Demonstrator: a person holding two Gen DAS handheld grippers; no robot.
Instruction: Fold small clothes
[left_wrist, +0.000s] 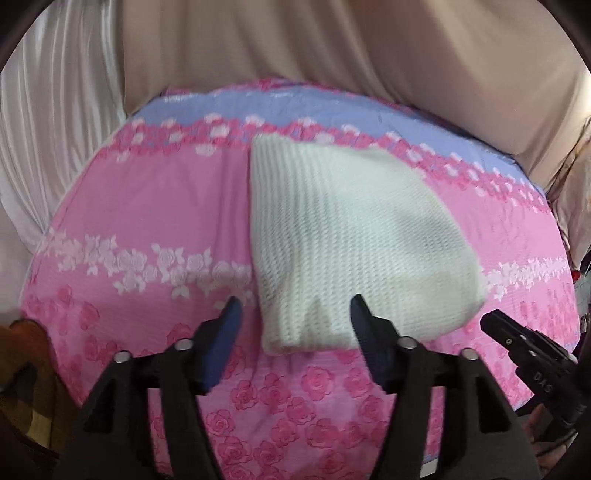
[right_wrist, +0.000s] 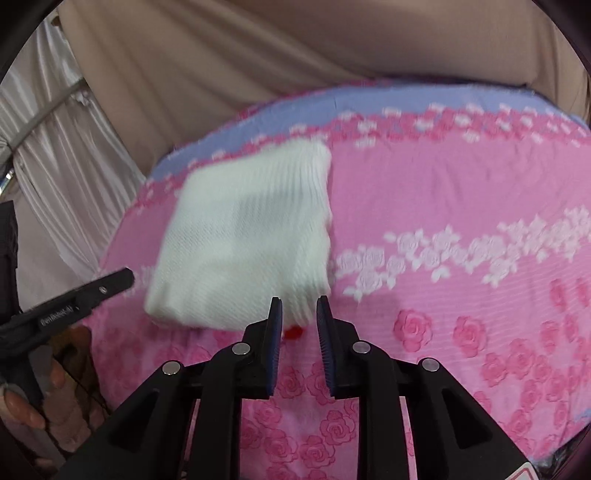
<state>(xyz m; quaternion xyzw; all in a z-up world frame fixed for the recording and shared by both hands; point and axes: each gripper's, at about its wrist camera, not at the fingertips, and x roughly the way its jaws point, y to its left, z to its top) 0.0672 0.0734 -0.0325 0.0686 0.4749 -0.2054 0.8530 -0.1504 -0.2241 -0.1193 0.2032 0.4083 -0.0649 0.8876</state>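
One folded white knit garment (left_wrist: 354, 251) lies on one pink floral bedspread (left_wrist: 147, 221). Two tongs show, left (left_wrist: 295, 306) and right (right_wrist: 299, 306). One small red thing (right_wrist: 293, 331), perhaps a tag, peeks out.

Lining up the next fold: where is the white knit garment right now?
The white knit garment lies on the pink floral sheet, ahead of both open claws, left and right.

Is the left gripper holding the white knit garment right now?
No. In the left wrist view the left gripper has its fingers spread wide with nothing clamped between them, while the white knit garment lies folded on the pink floral bedspread.
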